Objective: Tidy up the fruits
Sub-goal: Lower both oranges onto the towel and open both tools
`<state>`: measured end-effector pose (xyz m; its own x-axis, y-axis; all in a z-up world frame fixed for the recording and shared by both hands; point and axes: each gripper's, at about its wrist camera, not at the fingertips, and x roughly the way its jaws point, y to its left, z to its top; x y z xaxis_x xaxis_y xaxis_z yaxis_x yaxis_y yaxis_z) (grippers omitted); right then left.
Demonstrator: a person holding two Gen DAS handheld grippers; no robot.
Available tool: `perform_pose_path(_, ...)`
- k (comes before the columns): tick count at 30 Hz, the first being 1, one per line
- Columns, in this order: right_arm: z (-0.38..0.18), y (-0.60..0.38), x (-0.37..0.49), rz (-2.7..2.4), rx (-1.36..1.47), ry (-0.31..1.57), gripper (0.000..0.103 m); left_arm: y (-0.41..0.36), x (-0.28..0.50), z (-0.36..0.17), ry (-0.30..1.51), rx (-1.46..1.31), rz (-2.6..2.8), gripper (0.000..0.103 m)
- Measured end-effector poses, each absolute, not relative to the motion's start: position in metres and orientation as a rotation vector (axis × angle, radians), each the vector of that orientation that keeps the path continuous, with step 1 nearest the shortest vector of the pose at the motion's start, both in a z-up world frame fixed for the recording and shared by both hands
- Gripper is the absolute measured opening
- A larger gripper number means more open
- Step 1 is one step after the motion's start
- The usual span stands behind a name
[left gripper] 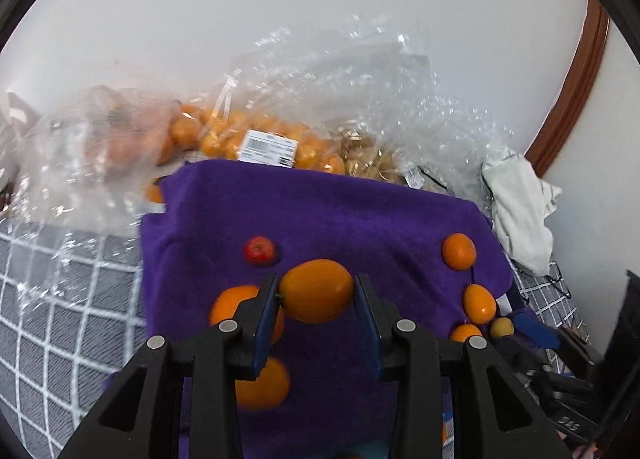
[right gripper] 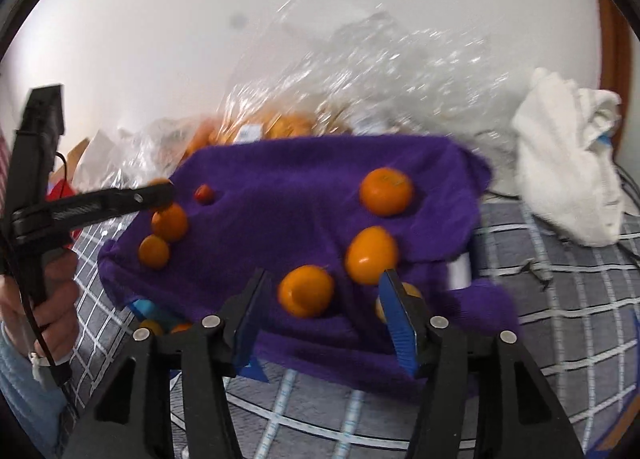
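Observation:
A purple towel (left gripper: 340,211) lies on the bed with loose fruit on it. My left gripper (left gripper: 316,291) is shut on an oval orange fruit (left gripper: 316,290), held above the towel. Below it sit two round oranges (left gripper: 228,307) (left gripper: 264,383) and a small red fruit (left gripper: 260,250). At the right are an orange (left gripper: 459,251), an oval fruit (left gripper: 479,303) and a small yellow fruit (left gripper: 502,327). My right gripper (right gripper: 324,295) is open around a round orange (right gripper: 306,290) on the towel (right gripper: 304,187); an oval fruit (right gripper: 370,255) sits beside it. The left gripper (right gripper: 160,193) shows at the left.
Clear plastic bags (left gripper: 256,139) of small oranges lie behind the towel against the white wall. A white cloth (right gripper: 568,155) sits at the right. The grey checked bedspread (right gripper: 560,291) surrounds the towel. More oranges (right gripper: 386,191) (right gripper: 154,251) lie on the towel.

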<state>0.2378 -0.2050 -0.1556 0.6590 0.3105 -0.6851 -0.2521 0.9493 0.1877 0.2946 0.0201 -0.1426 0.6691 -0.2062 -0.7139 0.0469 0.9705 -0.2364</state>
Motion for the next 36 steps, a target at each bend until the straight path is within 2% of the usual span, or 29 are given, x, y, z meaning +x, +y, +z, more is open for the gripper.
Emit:
perform_pose_path(17,-0.148,-0.231,0.243,0.225,0.144,0.753,0.058,-0.013,0.320,-0.167,0.916,-0.066,-0.051,0.036)
perform_pose_path(22,-0.141,-0.226,0.237,0.218,0.120,0.722,0.058,-0.006,0.315,-0.160,0.939,-0.134,-0.061,0.037)
perform_pose_path(36,-0.127,-0.188,0.211,0.267,0.013,0.637,0.058,0.032,0.223,-0.123,0.785,-0.139,0.002,0.037)
